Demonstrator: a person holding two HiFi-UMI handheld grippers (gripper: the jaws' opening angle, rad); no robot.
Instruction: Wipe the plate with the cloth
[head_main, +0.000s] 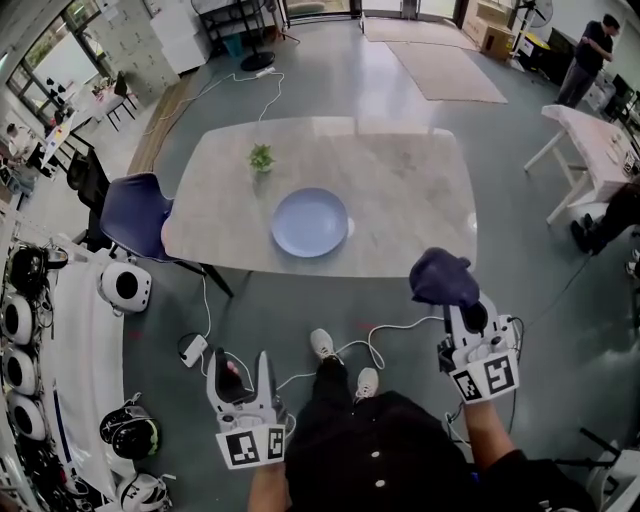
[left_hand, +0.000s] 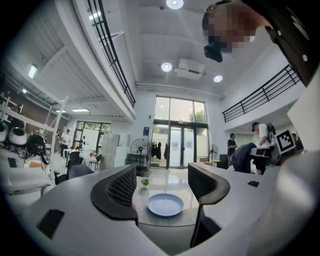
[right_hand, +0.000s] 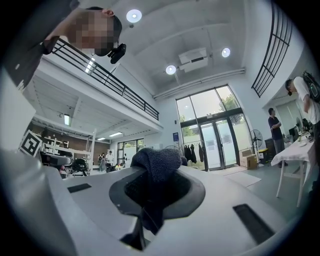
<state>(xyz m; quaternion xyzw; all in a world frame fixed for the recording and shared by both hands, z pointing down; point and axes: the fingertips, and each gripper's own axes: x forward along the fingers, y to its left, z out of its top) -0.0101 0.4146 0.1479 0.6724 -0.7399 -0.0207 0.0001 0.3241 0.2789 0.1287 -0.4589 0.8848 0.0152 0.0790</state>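
A pale blue plate lies near the front middle of the light table; the left gripper view shows the plate straight ahead between the jaws. My left gripper is open and empty, held low over the floor, short of the table. My right gripper is shut on a dark blue cloth, which bunches above the jaws near the table's front right corner. In the right gripper view the cloth fills the gap between the jaws and hides what lies ahead.
A small potted plant stands on the table behind the plate. A blue chair sits at the table's left. Cables and a power strip lie on the floor by my feet. A white table stands at right, helmets at left.
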